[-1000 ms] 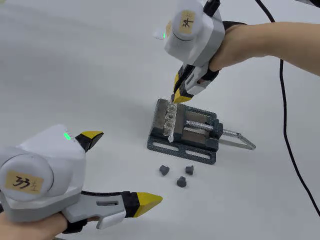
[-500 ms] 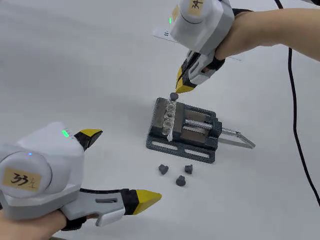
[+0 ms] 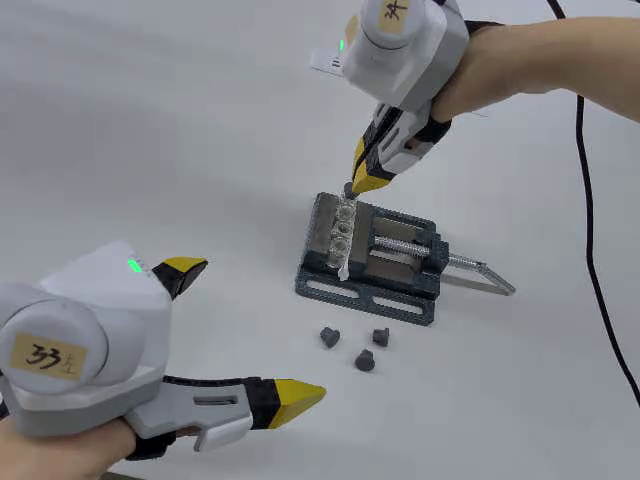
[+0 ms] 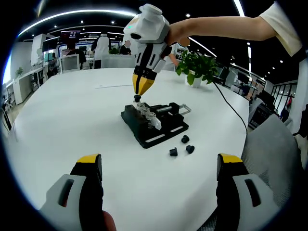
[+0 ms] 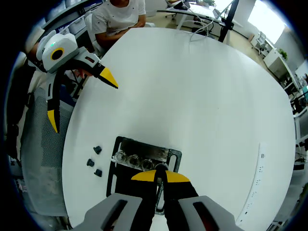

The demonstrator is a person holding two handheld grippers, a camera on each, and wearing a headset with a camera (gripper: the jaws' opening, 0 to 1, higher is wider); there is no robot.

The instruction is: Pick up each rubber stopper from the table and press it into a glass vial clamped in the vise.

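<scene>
1. Pinching stopper [image 3: 349, 189] in right tool [image 3: 357, 186], just above end vial [image 3: 346, 212] in vise [image 3: 395, 268].
2. Holding left tool [image 3: 250, 330] spread, idle.
3. Risking a skewed seat or cracked glass if pressed off-centre or tilted.

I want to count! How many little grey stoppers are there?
4. Three lie on the table before the vise: left stopper, right stopper, near stopper. The fourth stopper is pinched in the right gripper, above the vials. Others may be hidden.

Your left gripper [image 3: 252, 328] carries a tan sticker [image 3: 45, 358] handwritten "33" plus an unclear mark. On your right gripper [image 3: 357, 185], the second sticker [image 3: 393, 9] is cropped and unreadable.
</scene>
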